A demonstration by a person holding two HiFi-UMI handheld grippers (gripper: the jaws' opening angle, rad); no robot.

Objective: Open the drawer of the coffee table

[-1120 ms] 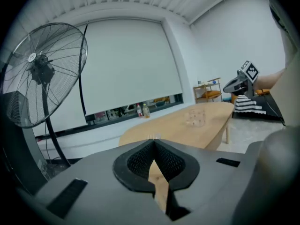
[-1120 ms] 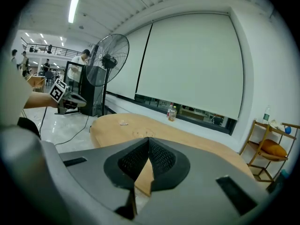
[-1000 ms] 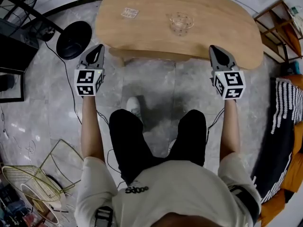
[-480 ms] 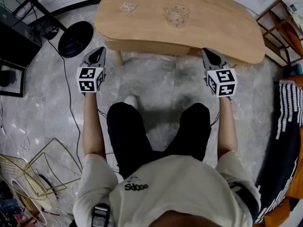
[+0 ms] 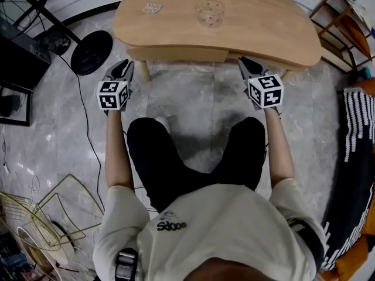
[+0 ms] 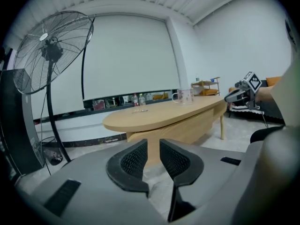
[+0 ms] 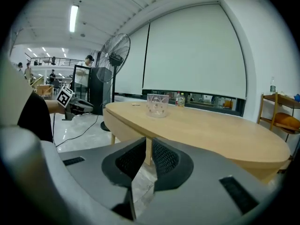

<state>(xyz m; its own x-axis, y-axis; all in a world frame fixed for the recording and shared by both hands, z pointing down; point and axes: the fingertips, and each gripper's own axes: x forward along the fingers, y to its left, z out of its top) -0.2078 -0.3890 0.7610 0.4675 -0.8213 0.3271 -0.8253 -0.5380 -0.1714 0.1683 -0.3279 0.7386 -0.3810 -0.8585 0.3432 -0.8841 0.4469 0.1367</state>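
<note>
The oval wooden coffee table (image 5: 263,34) stands in front of me. Its drawer front (image 5: 176,54) sits flush under the near rim. My left gripper (image 5: 125,68) hangs just off the drawer's left end, apart from it. Its jaws are opening, and in the left gripper view (image 6: 153,145) nothing lies in the gap between the pads. My right gripper (image 5: 244,62) is near the drawer's right end, below the rim. In the right gripper view (image 7: 148,144) the pads leave only a slit and hold nothing.
A clear glass cup (image 5: 211,13) and a small flat item (image 5: 152,7) rest on the tabletop. The fan's round base (image 5: 92,51) and a cable lie on the floor to the left. A wire rack (image 5: 35,227) is at the lower left, a wooden shelf (image 5: 343,22) at the right.
Both grippers have come down and closer to the table's near rim, toward the two ends of the drawer. The left jaws now show a small gap.
</note>
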